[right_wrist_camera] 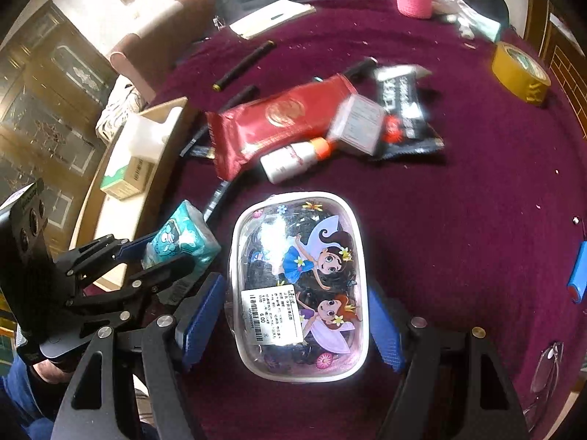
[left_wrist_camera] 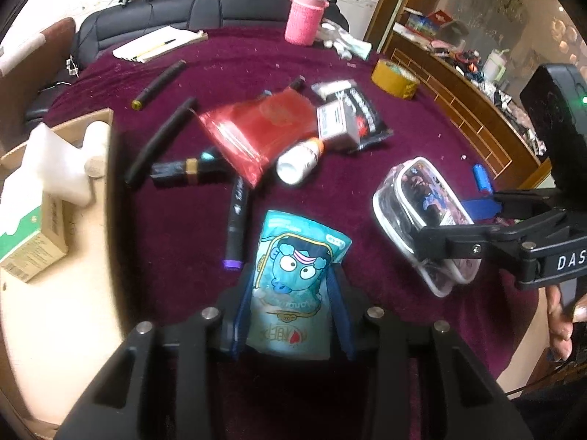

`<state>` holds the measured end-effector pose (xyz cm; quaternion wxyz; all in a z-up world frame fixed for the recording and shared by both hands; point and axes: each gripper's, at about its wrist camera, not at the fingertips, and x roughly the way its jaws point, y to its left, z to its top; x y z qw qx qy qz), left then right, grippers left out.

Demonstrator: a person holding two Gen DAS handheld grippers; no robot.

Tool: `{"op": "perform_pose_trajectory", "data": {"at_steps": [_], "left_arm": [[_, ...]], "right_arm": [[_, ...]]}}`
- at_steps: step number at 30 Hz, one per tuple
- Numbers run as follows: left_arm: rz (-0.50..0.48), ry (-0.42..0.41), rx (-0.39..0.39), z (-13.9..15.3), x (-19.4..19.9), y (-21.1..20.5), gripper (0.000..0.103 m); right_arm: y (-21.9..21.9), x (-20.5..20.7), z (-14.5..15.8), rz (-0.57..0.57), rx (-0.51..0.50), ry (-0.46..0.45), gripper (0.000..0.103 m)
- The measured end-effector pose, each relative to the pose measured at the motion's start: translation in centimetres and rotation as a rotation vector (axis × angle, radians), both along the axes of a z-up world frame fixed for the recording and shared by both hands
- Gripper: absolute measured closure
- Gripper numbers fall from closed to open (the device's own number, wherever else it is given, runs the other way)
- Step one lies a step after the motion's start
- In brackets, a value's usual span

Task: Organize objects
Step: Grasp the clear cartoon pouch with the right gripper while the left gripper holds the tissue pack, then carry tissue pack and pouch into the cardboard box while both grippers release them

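My left gripper is shut on a teal tissue pack with a cartoon face, held above the maroon tablecloth; it also shows in the right wrist view. My right gripper is shut on a clear fairy-print pouch, seen from the left wrist too. A pile lies beyond: red packet, white bottle, small box, black packet, black markers.
A cardboard box at the left holds a white foam piece and a green-and-tan carton. Yellow tape roll, pink cup, notepad and blue lighter lie around. A wooden cabinet stands right.
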<state>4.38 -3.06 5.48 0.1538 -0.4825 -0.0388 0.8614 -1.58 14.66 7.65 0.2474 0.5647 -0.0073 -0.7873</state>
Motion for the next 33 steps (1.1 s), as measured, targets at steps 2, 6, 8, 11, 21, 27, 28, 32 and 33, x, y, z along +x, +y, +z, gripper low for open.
{"op": "perform_pose_trajectory", "data": {"at_steps": [2,6,8,11,21,27,28,32,33], "left_arm": [[0.013,0.018,0.008,0.8,0.3,-0.8,0.065],[0.057,0.056,0.034,2.7,0.8,-3.4,0.065],[0.084,0.073,0.043,3.5,1.1,-4.8,0.065],[0.13,0.095,0.043,4.5,1.7,-7.3,0.065],[0.308,0.101,0.022,5.0,4.0,-16.8,0.065],[0.418,0.071,0.007,3.7,5.3,-21.9,0.065],[0.432,0.064,0.003,3.5,5.3,-22.7,0.065],[0.45,0.057,-0.001,3.0,5.0,-24.1,0.065],[0.455,0.058,0.002,2.9,4.9,-24.4,0.065]], "right_arm": [[-1.1,0.1,0.6,0.016,-0.005,0.008,0.024],[-4.0,0.1,1.8,0.051,-0.017,0.025,0.024],[-5.6,-0.1,2.4,0.072,-0.027,0.03,0.024],[-8.3,-0.3,3.2,0.11,-0.047,0.035,0.024],[-18.5,-1.4,5.4,0.227,-0.094,0.033,0.023],[-26.4,-3.0,7.0,0.274,-0.128,0.013,0.023],[-27.7,-3.3,7.2,0.277,-0.136,0.001,0.023],[-32.7,-4.9,6.3,0.266,-0.141,-0.049,0.023],[-33.7,-5.3,5.9,0.257,-0.139,-0.061,0.023]]}}
